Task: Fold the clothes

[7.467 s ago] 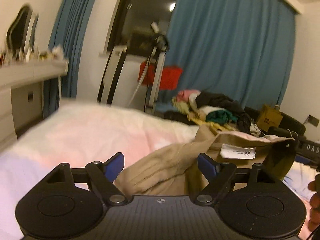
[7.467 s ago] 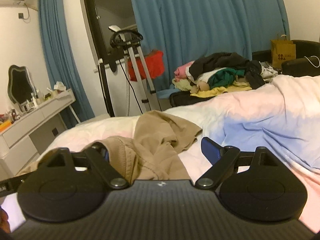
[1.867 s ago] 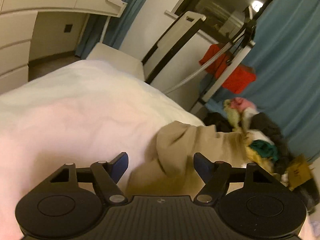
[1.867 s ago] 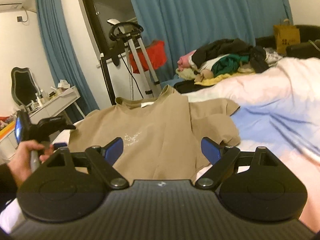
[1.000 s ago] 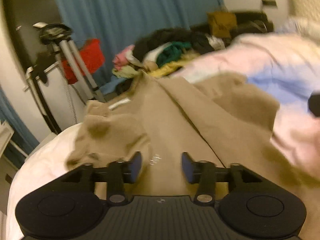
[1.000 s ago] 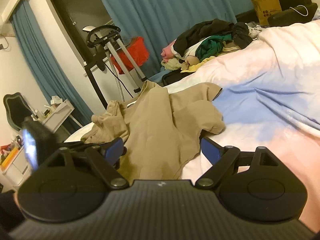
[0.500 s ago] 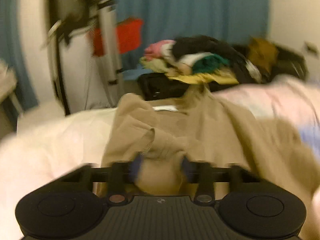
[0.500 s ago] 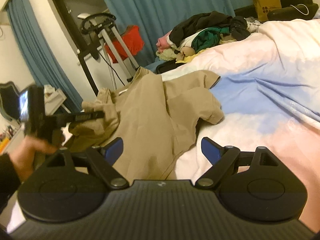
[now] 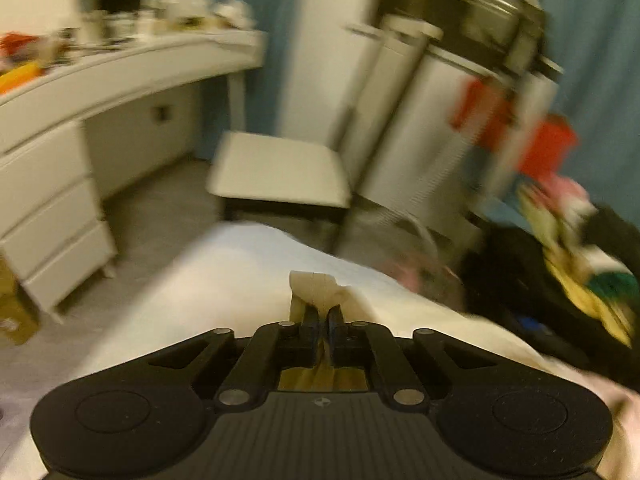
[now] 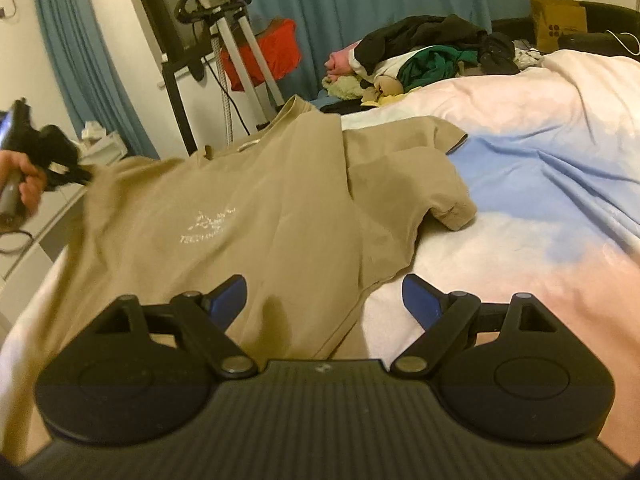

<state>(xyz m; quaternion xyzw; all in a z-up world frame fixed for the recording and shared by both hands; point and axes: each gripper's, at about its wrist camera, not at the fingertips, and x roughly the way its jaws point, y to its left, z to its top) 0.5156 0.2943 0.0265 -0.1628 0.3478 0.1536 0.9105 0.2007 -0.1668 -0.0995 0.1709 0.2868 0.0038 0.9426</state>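
Note:
A tan T-shirt [image 10: 256, 216] with a pale chest print lies front up on the bed, its right sleeve [image 10: 448, 200] bent over the blue part of the cover. My left gripper [image 9: 320, 318] is shut on a fold of the tan T-shirt [image 9: 316, 284] and holds it out over the bed's left edge; it also shows in the right wrist view [image 10: 60, 168], pulling the left sleeve taut. My right gripper [image 10: 324, 300] is open and empty, just above the shirt's lower hem.
A pink, white and blue bed cover [image 10: 540, 168] fills the right. A pile of mixed clothes [image 10: 432, 52] lies beyond the bed. An exercise machine [image 10: 224, 40] stands by blue curtains. A white dresser [image 9: 52, 168] and a white stool [image 9: 280, 172] stand left of the bed.
My left gripper has shut on the shirt's left sleeve and swung out to the left, spreading the bunched shirt flat. My right gripper has stayed open near the hem.

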